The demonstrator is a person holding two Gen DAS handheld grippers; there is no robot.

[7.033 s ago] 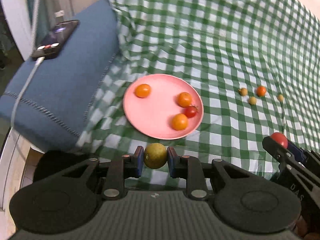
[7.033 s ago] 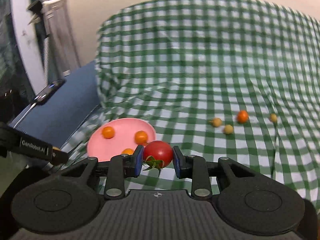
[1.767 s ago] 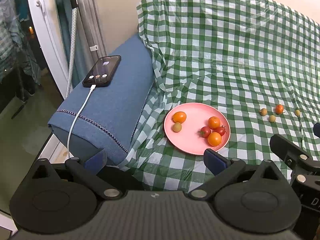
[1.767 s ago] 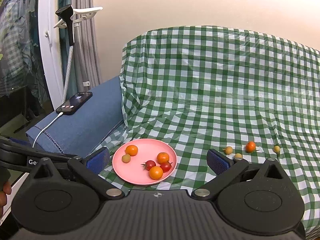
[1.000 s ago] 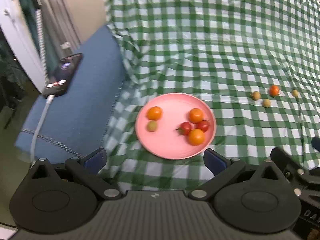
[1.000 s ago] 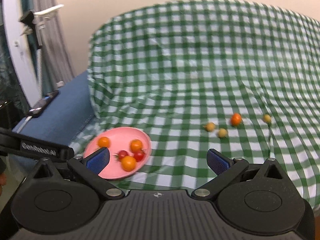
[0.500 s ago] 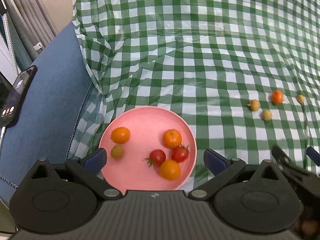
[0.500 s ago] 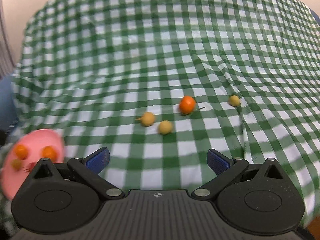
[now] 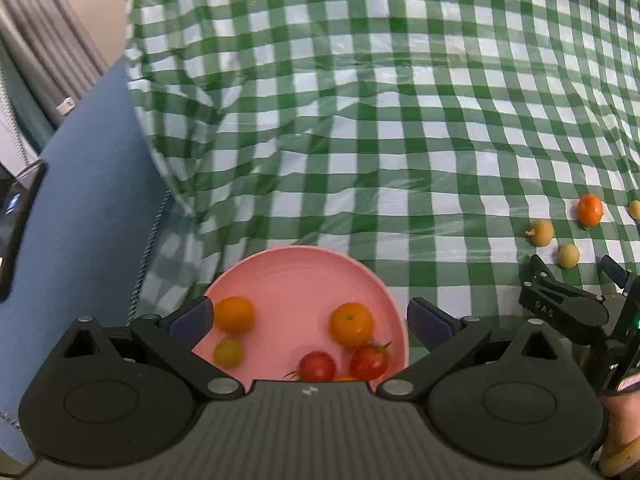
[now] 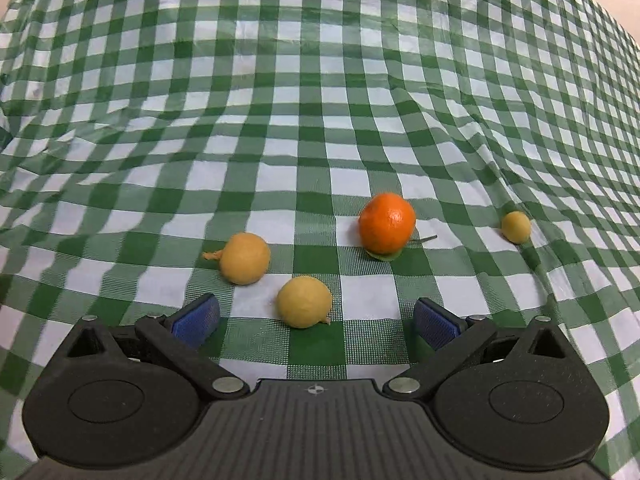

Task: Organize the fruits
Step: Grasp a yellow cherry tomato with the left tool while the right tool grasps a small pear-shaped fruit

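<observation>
Both grippers have dropped closer to the green-and-white checked cloth (image 10: 320, 120); the right gripper (image 10: 316, 322) gapes wide and empty around a pale yellow round fruit (image 10: 304, 307); beyond lie a stemmed yellow fruit (image 10: 245, 258), an orange mandarin (image 10: 387, 222) and a small yellow fruit (image 10: 516, 227); the left gripper (image 9: 308, 318), equally wide, hovers over the pink round plate (image 9: 296, 276) holding six fruits.

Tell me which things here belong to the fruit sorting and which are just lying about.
Job: pink plate holding fruit, orange fruit, three yellow fruits on the checked cloth, both open tongs.
Lying about: phone, blue cushion.
</observation>
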